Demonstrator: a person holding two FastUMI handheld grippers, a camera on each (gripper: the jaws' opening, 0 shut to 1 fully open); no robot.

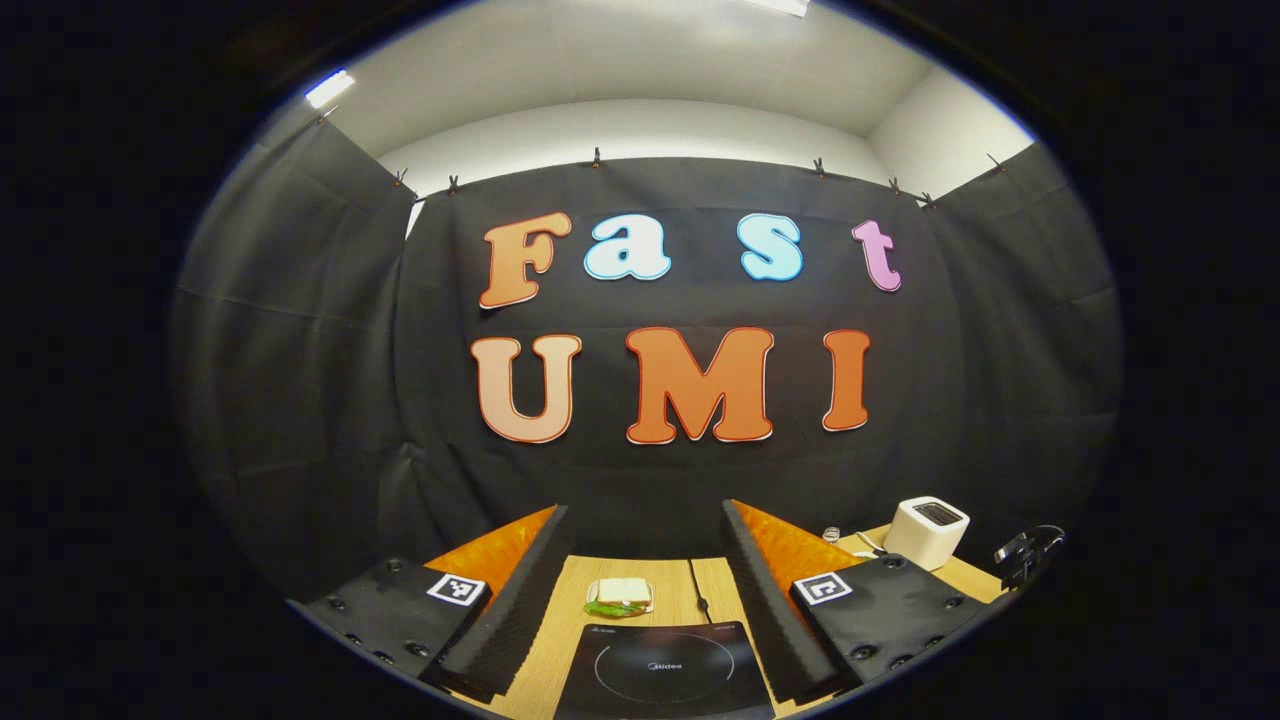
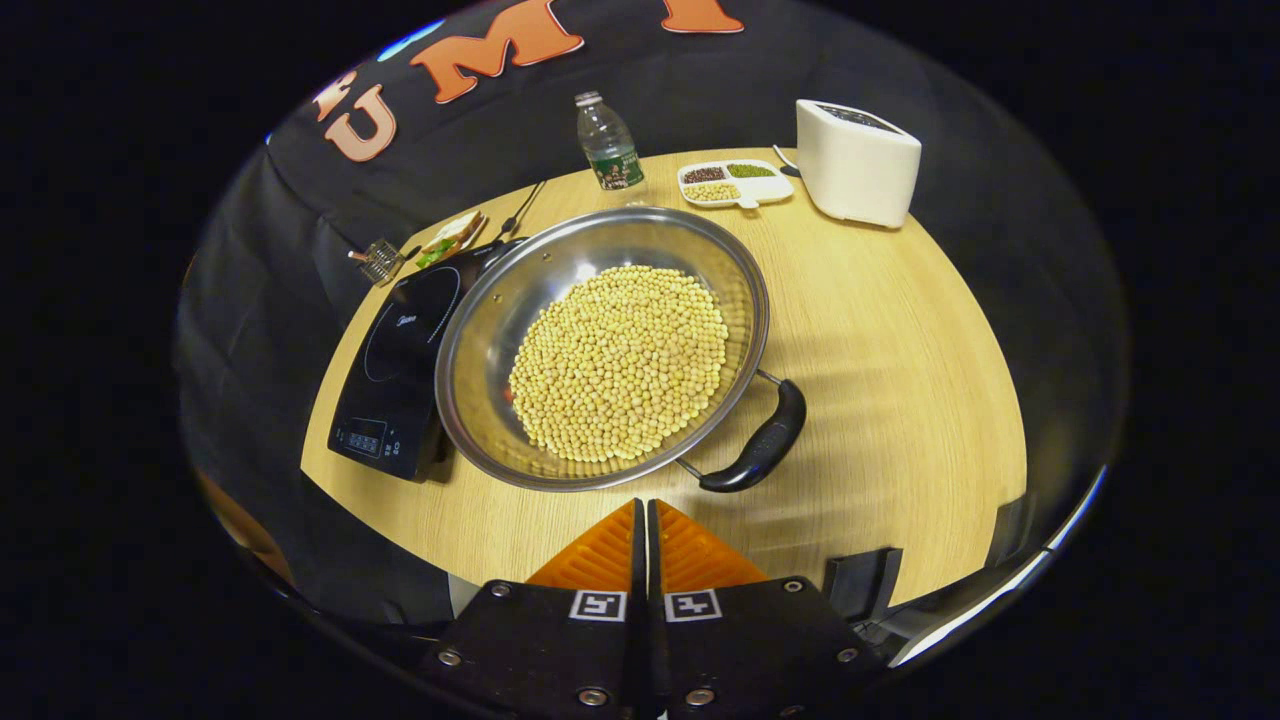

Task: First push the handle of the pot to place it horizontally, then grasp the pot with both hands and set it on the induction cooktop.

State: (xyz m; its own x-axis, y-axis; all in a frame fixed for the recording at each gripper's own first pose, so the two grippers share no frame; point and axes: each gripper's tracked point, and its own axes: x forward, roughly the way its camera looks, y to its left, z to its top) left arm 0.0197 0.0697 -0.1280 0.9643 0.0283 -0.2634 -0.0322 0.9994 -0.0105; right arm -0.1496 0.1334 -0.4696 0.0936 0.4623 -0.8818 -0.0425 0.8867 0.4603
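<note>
A wide steel pot (image 2: 520, 300) full of yellow beans sits on the wooden table (image 2: 900, 340), its near black handle (image 2: 762, 445) pointing toward the lower right. The pot's left rim overlaps the black induction cooktop (image 2: 395, 355), which also lies ahead in the left gripper view (image 1: 660, 670). My right gripper (image 2: 645, 510) is shut with nothing between its fingers, just short of the pot's near rim and left of the handle. My left gripper (image 1: 645, 535) stands open above the cooktop, facing the booth wall.
A white toaster (image 2: 855, 160), a divided dish of beans (image 2: 735, 183) and a water bottle (image 2: 607, 145) stand at the table's far side. A sandwich on a plate (image 1: 620, 597) lies behind the cooktop, whose cord (image 1: 700, 590) runs back. The toaster (image 1: 928, 532) stands far right.
</note>
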